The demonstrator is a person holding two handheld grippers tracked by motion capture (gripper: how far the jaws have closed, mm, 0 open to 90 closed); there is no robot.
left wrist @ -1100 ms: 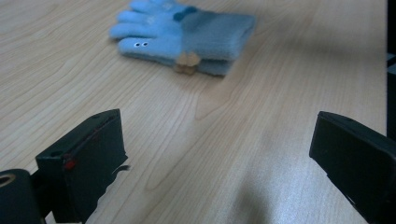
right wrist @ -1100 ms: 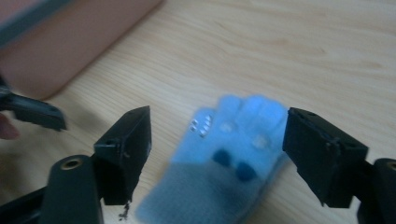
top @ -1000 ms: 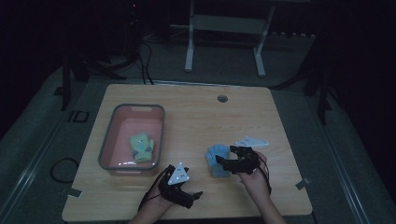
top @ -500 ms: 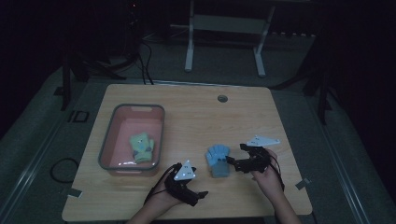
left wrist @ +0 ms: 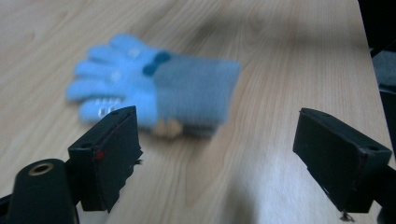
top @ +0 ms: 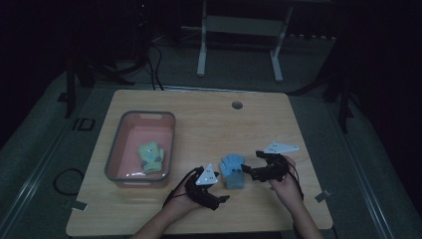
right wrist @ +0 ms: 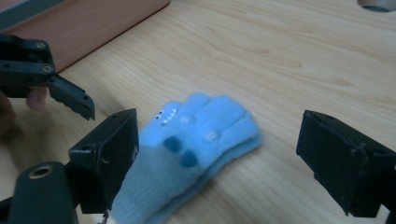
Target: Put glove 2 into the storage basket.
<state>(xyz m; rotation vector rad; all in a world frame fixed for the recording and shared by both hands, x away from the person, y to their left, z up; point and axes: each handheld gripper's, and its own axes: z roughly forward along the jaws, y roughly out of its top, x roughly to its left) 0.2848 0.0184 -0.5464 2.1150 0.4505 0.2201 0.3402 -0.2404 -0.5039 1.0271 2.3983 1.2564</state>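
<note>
1. Work in hand: small knitted gloves are apparently being moved from the wooden table [top: 199,119] into the pink bin [top: 117,149] at its left.
2. Done so far: one green glove [top: 151,157] already lies inside the bin, toward its near end.
3. Left to do: one blue glove [top: 233,170] lies flat on the table, right of the bin and apart from it, between the two grippers. Judged from this layout, the work is roughly half complete; the blue glove is not yet grasped or lifted.
4. Left gripper [top: 222,198]: held low at the glove's near left side. In the left gripper view its jaws stand wide apart and hold nothing, with the blue glove [left wrist: 154,91] ahead of them on the wood.
5. Right gripper [top: 247,172]: its tips lie just beside the glove's right edge. In the right gripper view the jaws are spread wide and empty, and the blue glove [right wrist: 187,154] lies between and ahead of them, cuff nearest the camera.
6. Count: two gloves (one green, one blue), one bin, two grippers, one round grommet [top: 237,105] near the table's far edge.
</note>
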